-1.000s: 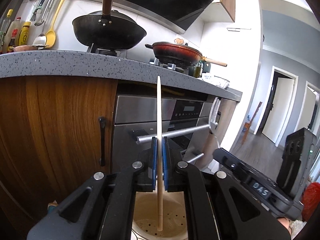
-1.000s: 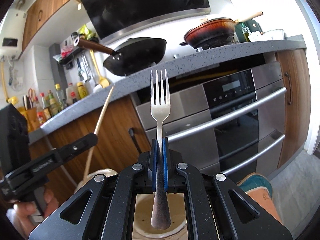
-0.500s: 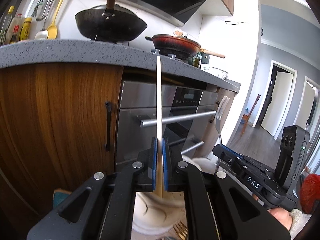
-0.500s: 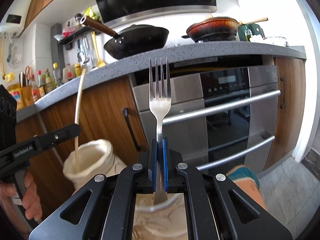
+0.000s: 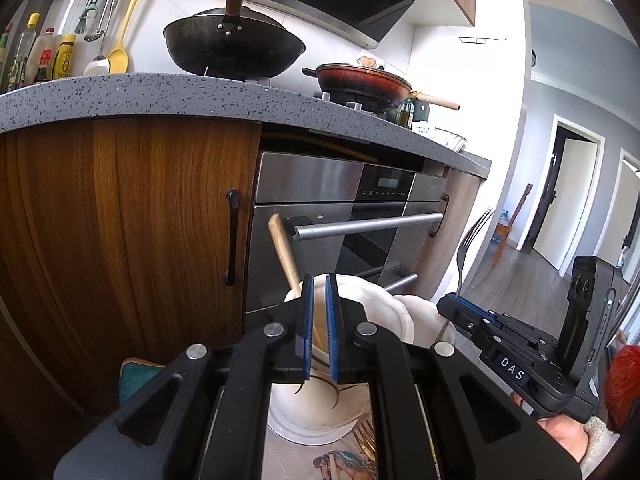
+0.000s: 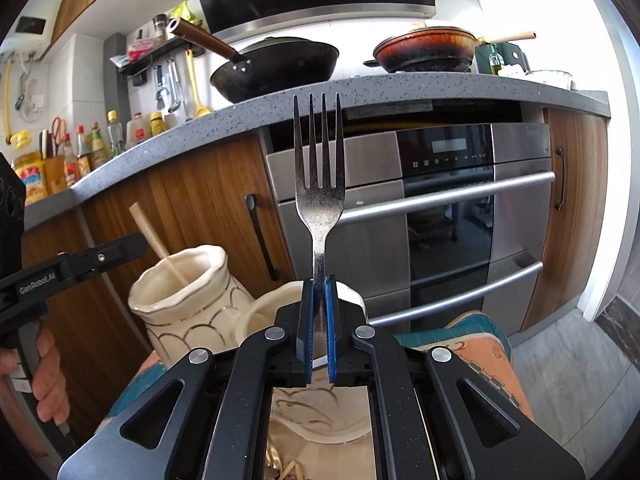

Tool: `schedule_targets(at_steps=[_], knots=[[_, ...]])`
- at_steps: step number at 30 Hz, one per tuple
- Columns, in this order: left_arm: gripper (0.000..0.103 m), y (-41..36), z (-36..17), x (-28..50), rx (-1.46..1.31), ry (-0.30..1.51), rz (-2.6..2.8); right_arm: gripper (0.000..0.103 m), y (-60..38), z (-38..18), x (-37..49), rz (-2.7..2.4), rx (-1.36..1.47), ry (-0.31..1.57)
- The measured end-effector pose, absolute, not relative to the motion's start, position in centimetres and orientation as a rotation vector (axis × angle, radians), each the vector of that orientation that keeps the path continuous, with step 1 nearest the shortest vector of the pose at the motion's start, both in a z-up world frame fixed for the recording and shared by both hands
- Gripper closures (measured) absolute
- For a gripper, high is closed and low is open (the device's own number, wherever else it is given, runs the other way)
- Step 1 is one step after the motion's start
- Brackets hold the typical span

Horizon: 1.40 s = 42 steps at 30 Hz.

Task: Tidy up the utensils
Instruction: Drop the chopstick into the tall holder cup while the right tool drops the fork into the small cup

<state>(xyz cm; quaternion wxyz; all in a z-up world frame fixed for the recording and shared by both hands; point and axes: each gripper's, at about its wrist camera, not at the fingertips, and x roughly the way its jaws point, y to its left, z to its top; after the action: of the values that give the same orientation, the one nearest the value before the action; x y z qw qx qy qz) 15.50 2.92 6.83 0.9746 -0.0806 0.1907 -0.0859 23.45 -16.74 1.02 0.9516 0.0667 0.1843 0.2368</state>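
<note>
A wooden chopstick (image 5: 282,248) (image 6: 158,240) stands in the tall cream vase (image 5: 372,296) (image 6: 188,304), leaning left, out of line with the pads. My left gripper (image 5: 319,280) (image 6: 136,242) hovers over that vase. It is shut to a narrow slit, and the chopstick's lower shaft shows through the slit. My right gripper (image 6: 319,284) (image 5: 456,300) is shut on a steel fork (image 6: 320,184) (image 5: 466,248). The fork's tines point up and its handle end hangs over a lower cream cup (image 6: 260,312) (image 5: 424,312) beside the vase.
Behind the vases are a steel oven (image 6: 440,200) with bar handles and wooden cabinet doors (image 5: 120,220). The grey counter (image 5: 160,92) above carries a black wok and a red pan. A gold fork (image 5: 364,436) lies on the printed mat below. A hand holds each gripper.
The chopstick has slid down through the left pads and tipped left into the vase. Both grippers have sunk closer to the vases. The fork stays upright in the right grip.
</note>
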Motion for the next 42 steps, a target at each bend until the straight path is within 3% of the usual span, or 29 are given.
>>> schedule_targets(at_steps=[7,10,27,29,31,33,38,42], knots=[[0.094,2.8,7.0,14.9,-0.154,0.379,-0.173,0.097,-16.7,0.7,24.1,0.463,0.137,0.399],[0.084,2.8,7.1,14.7,-0.158,0.372,-0.179,0.097,-16.6,0.4,24.5,0.462,0.135,0.417],[0.082,3.8,7.6,13.1,-0.155,0.353,-0.146,0.096,-16.8,0.3,24.3,0.434,0.120,0.408],[0.082,4.0,7.5,12.9,-0.158,0.358,-0.144,0.093,-16.9,0.3,24.3,0.441,0.128,0.406],[0.079,4.1,7.6,12.6,-0.157,0.357,-0.139,0.080,-17.1,0.5,24.2,0.440,0.129,0.403],[0.069,4.3,7.8,12.2,-0.155,0.349,-0.134,0.078,-17.3,0.5,24.1,0.444,0.135,0.404],[0.067,4.8,8.2,11.0,-0.140,0.352,-0.112,0.067,-17.7,1.0,23.1,0.446,0.138,0.390],[0.055,5.2,8.2,9.9,-0.138,0.359,-0.096,0.061,-18.0,1.3,21.6,0.446,0.123,0.378]])
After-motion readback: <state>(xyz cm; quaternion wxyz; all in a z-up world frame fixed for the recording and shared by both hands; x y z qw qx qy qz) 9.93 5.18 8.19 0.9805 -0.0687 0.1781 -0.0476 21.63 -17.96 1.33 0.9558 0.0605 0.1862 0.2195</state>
